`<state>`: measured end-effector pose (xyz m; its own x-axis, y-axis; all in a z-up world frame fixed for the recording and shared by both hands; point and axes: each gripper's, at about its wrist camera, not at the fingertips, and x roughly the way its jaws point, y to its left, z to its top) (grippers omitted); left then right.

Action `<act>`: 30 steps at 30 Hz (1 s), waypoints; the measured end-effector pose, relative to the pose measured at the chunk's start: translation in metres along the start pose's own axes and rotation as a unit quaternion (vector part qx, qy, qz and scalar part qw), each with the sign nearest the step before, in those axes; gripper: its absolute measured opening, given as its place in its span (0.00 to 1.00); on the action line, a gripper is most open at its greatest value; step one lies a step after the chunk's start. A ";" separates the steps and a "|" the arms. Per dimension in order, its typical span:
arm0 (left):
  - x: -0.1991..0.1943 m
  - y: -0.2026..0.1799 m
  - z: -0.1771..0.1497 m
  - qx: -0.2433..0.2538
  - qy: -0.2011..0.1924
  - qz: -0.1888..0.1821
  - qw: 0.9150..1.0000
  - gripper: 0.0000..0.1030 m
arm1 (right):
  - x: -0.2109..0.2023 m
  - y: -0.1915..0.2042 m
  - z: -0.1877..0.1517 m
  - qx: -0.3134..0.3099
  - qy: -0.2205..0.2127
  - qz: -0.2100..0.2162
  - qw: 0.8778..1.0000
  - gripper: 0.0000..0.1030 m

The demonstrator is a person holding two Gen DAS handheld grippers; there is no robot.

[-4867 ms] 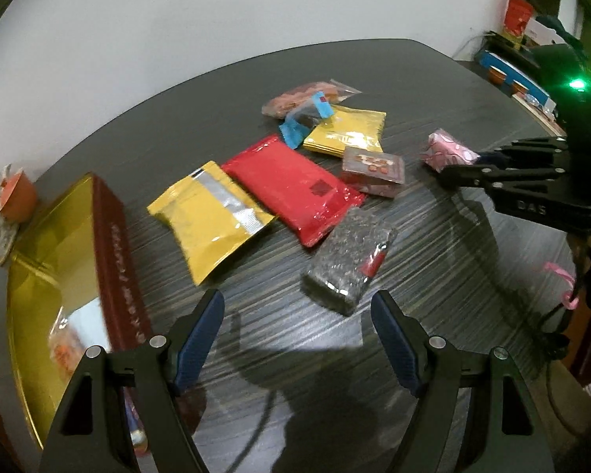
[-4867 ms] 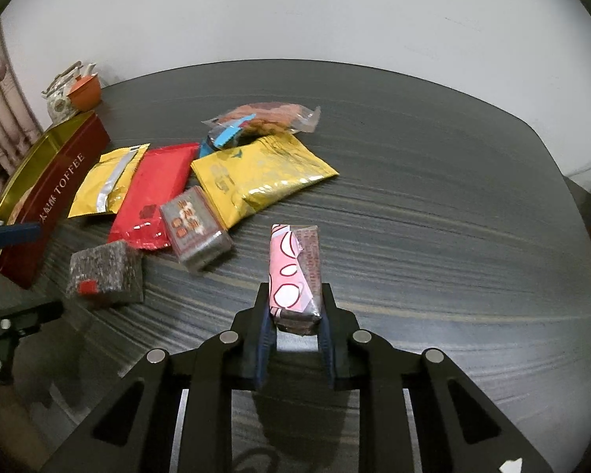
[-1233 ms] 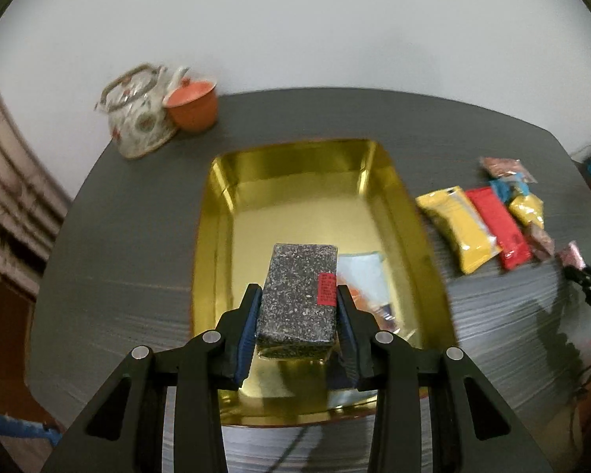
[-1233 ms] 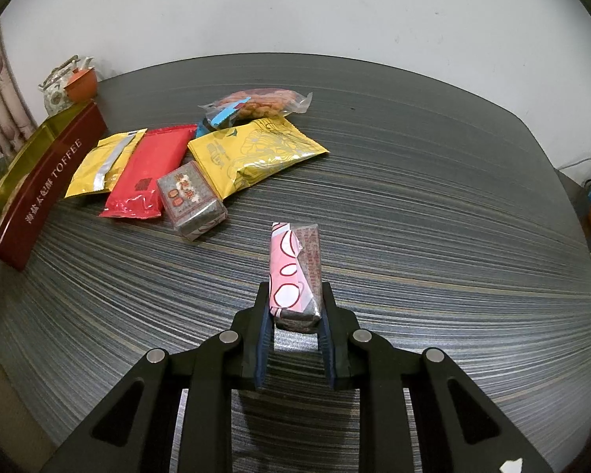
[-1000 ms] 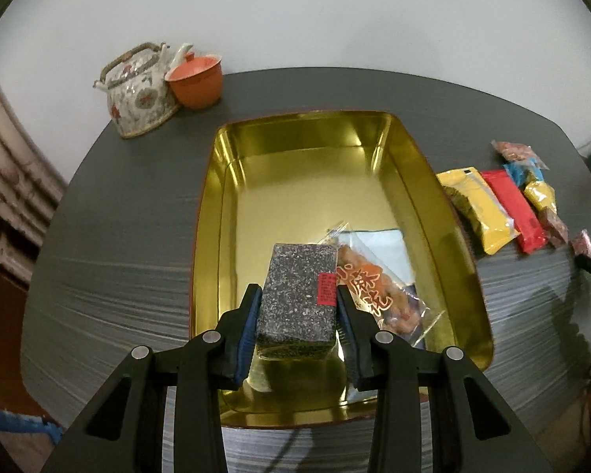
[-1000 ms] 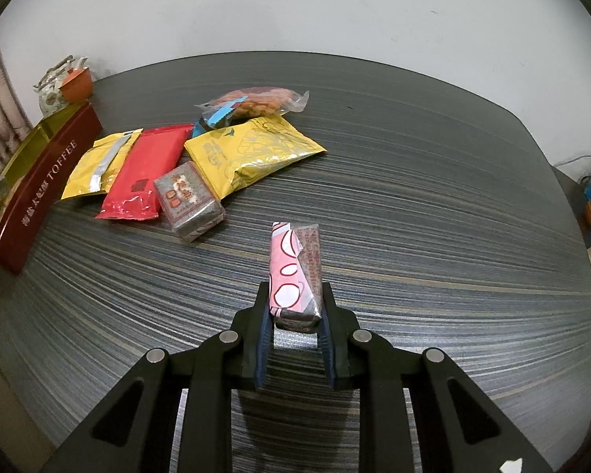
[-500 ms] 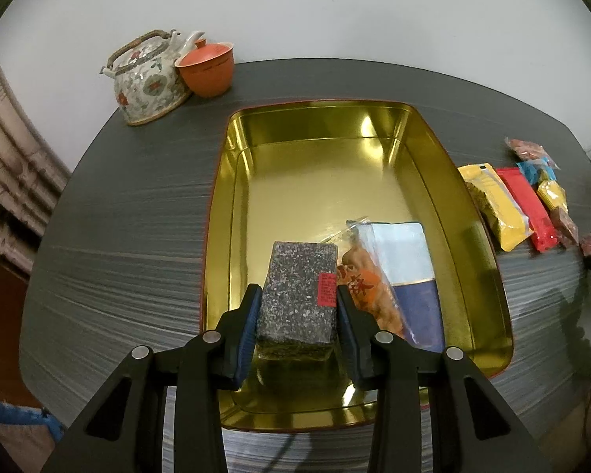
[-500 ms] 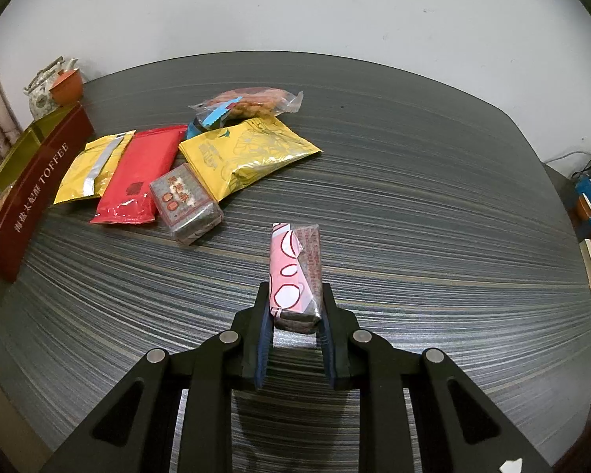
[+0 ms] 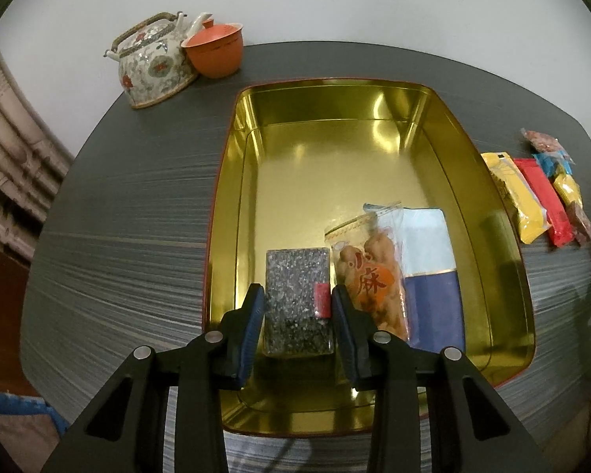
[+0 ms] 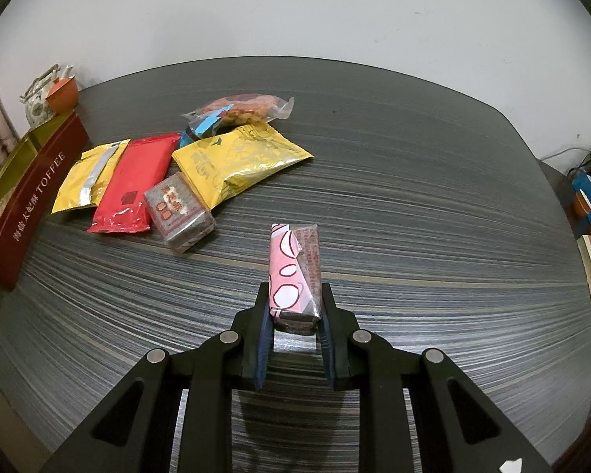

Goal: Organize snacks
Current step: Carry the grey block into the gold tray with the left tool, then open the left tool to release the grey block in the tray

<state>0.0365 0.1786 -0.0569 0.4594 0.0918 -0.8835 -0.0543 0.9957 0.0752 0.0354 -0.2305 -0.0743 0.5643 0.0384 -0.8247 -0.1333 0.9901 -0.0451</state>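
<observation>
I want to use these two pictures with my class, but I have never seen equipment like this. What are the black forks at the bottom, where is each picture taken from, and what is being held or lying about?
There is no robot: a person holds a two-finger gripper in each hand, and a fisheye camera on each one looks forward along its fingers.

The left camera looks down on the left gripper, which has a speckled dark block between its fingers inside a gold tin; whether it is gripped is unclear. Two snack bags already lie in the tin, beside the block. A flowered teapot and an orange cup stand beyond.

The right camera shows the right gripper shut on a pink packet above a dark striped table. On the table lie a red pouch, yellow bags and a small dark wrapped block.
</observation>
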 end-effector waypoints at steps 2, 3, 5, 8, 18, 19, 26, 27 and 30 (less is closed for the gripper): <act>0.000 0.001 0.001 -0.002 0.000 -0.001 1.000 0.35 | 0.000 0.001 0.000 -0.003 0.001 0.003 1.000 0.19; 0.000 0.001 0.001 -0.002 0.001 -0.001 1.000 0.35 | -0.001 0.001 -0.001 -0.003 -0.001 0.003 1.000 0.19; 0.000 0.001 0.001 -0.002 0.003 0.000 1.000 0.36 | -0.002 0.002 0.000 -0.005 -0.002 0.005 1.000 0.19; -0.001 0.001 0.001 -0.003 0.004 -0.001 1.000 0.36 | -0.002 0.002 0.000 -0.007 -0.002 0.008 1.000 0.19; -0.015 0.012 0.005 -0.029 -0.019 -0.016 0.999 0.55 | -0.009 0.007 0.006 -0.009 -0.012 0.003 1.000 0.19; -0.018 0.014 0.005 -0.033 -0.024 -0.022 0.999 0.55 | -0.013 0.009 0.009 -0.007 -0.016 0.005 1.000 0.19; -0.037 0.024 0.010 -0.043 -0.052 -0.015 0.998 0.62 | -0.035 0.045 0.022 -0.031 -0.039 0.039 0.998 0.19; -0.039 0.025 0.009 -0.042 -0.054 -0.012 0.998 0.63 | -0.038 0.054 0.024 -0.039 -0.041 0.045 0.997 0.19; -0.042 0.033 0.010 -0.048 -0.061 -0.001 0.997 0.65 | -0.043 0.084 0.032 -0.066 -0.045 0.066 0.995 0.19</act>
<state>0.0243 0.2078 -0.0122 0.5639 0.0966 -0.8202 -0.1352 0.9905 0.0238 0.0263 -0.1441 -0.0247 0.6046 0.1849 -0.7747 -0.3130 0.9496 -0.0176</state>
